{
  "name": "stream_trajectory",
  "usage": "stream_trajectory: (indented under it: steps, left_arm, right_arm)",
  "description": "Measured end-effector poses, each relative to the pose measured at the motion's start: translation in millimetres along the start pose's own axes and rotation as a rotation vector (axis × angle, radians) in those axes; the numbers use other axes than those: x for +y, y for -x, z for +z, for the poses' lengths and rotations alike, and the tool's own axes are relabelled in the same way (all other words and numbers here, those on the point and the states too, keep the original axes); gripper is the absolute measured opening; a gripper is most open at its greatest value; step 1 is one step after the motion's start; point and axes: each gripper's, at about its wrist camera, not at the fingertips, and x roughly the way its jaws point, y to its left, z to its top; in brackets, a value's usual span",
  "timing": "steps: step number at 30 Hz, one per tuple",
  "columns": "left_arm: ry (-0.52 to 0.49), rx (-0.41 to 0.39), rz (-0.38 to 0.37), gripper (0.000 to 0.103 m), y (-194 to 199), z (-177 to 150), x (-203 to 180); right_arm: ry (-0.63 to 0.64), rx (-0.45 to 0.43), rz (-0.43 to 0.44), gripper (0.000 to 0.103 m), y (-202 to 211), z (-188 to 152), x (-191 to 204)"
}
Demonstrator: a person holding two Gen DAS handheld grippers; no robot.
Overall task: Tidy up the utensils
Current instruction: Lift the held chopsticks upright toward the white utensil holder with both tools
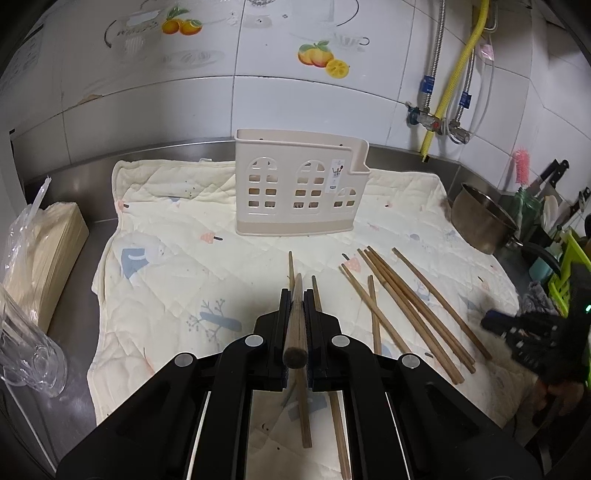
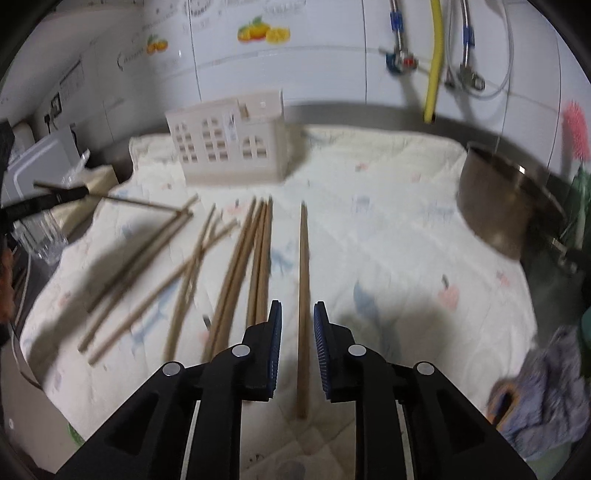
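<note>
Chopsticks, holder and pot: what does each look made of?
Chopsticks: likely bamboo or wood, matte brown with faint grain. Holder: moulded plastic, smooth beige, with cut-out windows. Pot: metal, probably stainless steel, with a brushed grey sheen.

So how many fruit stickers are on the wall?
2. An orange sticker sits upper left, and a peach sticker is lower, to its right. More may be out of view.

A steel tabletop [image 1: 74, 192] carries a cream quilted cloth [image 1: 177, 266], a stack of paper sheets [image 1: 48, 254], clear glassware [image 1: 33, 362] and a metal pot [image 1: 480, 218]. On the cloth stand a beige utensil holder [image 1: 299, 184] and scattered wooden chopsticks [image 1: 413, 306].
</note>
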Motion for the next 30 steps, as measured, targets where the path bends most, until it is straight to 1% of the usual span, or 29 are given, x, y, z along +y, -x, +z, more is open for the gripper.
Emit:
stream_trajectory:
  steps: [2, 5, 9, 14, 17, 18, 22, 25, 30]
  left_arm:
    - [-0.001, 0.0, 0.0, 0.005, 0.0, -0.1, 0.0]
    - [-0.001, 0.0, 0.0, 0.005, -0.1, -0.4, 0.2]
    - [-0.006, 0.0, 0.003, 0.005, -0.7, -1.2, 0.2]
    - [-0.007, 0.002, 0.004, 0.005, -1.2, -1.4, 0.2]
    - [-0.01, 0.0, 0.004, 0.005, -0.7, -1.4, -0.5]
    - [-0.012, 0.001, 0.005, 0.005, -1.1, -1.5, -0.5]
    - [-0.014, 0.001, 0.006, 0.005, -1.0, -0.5, -0.2]
    - [-0.015, 0.0, 0.006, 0.005, -0.8, 0.2, -0.7]
    - [-0.027, -0.004, 0.009, 0.005, -0.5, 5.9, -2.6]
  right_arm:
    - [-0.004, 0.017, 0.002, 0.018, -5.8, -5.7, -0.2]
    - [0.003, 0.032, -0.021, 0.018, -12.8, -10.3, -0.7]
    - [0.0, 0.046, -0.022, 0.018, -19.0, -14.0, -2.6]
    - [0.02, 0.046, -0.042, 0.015, -23.0, -17.9, -0.5]
    - [0.044, 0.041, -0.059, 0.008, -22.3, -18.1, 2.5]
    - [0.043, 0.036, -0.057, 0.007, -20.5, -17.5, 2.2]
    - [0.051, 0.007, -0.059, 0.007, -7.8, -11.9, 3.0]
    - [0.058, -0.042, -0.056, 0.007, 9.9, -0.5, 3.3]
    - [0.071, -0.141, -0.026, 0.007, 39.2, 30.4, 5.6]
